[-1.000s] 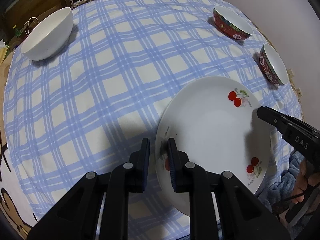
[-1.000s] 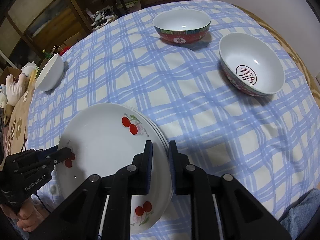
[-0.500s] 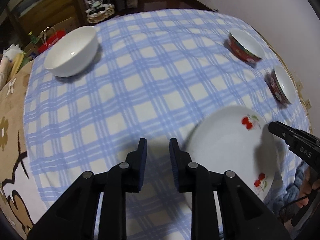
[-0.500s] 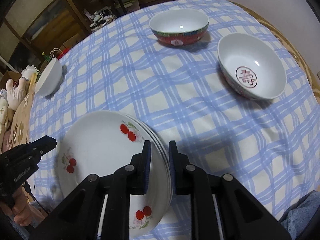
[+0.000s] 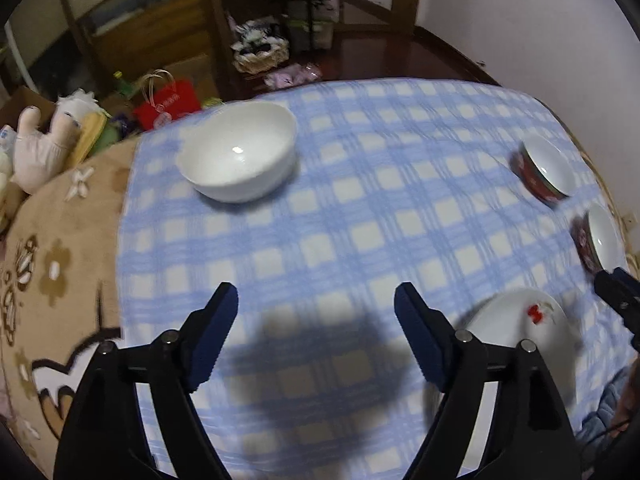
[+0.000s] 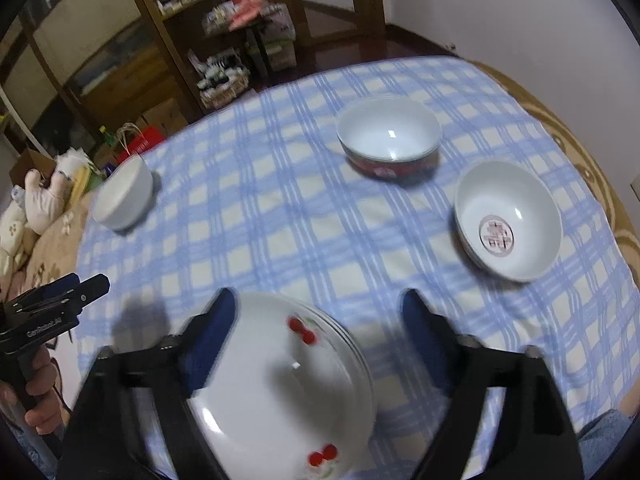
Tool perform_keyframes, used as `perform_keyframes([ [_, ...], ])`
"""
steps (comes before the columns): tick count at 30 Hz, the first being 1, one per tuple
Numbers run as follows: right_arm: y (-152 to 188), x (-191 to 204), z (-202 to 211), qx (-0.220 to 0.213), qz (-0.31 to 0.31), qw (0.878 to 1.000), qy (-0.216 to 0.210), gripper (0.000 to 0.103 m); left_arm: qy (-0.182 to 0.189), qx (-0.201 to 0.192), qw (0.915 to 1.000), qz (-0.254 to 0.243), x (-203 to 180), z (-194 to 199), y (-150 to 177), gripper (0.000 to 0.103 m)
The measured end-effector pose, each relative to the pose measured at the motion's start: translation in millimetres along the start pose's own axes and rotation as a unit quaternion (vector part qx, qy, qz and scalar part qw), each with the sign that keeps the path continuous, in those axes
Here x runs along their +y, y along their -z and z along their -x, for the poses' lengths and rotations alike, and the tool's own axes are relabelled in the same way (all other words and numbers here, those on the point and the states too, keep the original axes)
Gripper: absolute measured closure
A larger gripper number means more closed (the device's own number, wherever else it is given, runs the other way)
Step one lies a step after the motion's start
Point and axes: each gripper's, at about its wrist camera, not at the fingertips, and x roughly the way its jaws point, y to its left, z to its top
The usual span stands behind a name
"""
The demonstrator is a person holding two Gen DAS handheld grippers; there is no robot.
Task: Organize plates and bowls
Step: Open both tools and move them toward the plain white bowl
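Note:
A stack of white cherry-print plates (image 6: 280,384) lies at the near edge of the blue checked table (image 6: 280,208); it also shows in the left wrist view (image 5: 516,320). My left gripper (image 5: 316,312) is open and empty above the cloth, left of the plates. My right gripper (image 6: 320,316) is open and empty, raised above the plates. A plain white bowl (image 5: 240,152) sits at the far left (image 6: 124,196). A red-sided bowl (image 6: 390,144) and a white bowl with a red emblem (image 6: 508,220) sit at the right (image 5: 544,168) (image 5: 600,240).
A beige floral blanket (image 5: 52,260) hangs off the table's left side. Beyond the table stand wooden cabinets (image 6: 120,60), a basket (image 5: 260,54), a red bag (image 5: 168,104) and plush toys (image 5: 44,144). A white wall (image 6: 520,12) is at the right.
Both grippers have opened wide and drawn back and up from the plate stack. The left gripper has swung left, toward the white bowl. The plates stay on the table.

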Motion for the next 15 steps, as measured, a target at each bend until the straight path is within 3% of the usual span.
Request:
perform_keyframes([
  [3,-13.2,12.3,8.1,-0.023,0.008,1.000,-0.011,0.002,0.002,0.003,0.9999,0.014,12.7,4.7,-11.7,0.020],
  [6,-25.4,23.1,11.4,-0.035,0.014,0.999,-0.022,0.000,-0.022,-0.002,0.9997,0.006,20.8,6.7,-17.7,0.019],
  [11,-44.4,43.8,11.3,-0.048,0.010,0.997,-0.055,0.000,-0.008,0.015,0.9993,0.034,45.5,-5.1,-23.9,0.019],
  [15,-59.9,64.2,-0.6,-0.041,0.025,0.996,-0.069,0.000,-0.009,-0.002,0.9993,0.035,59.3,-6.2,-34.6,0.019],
])
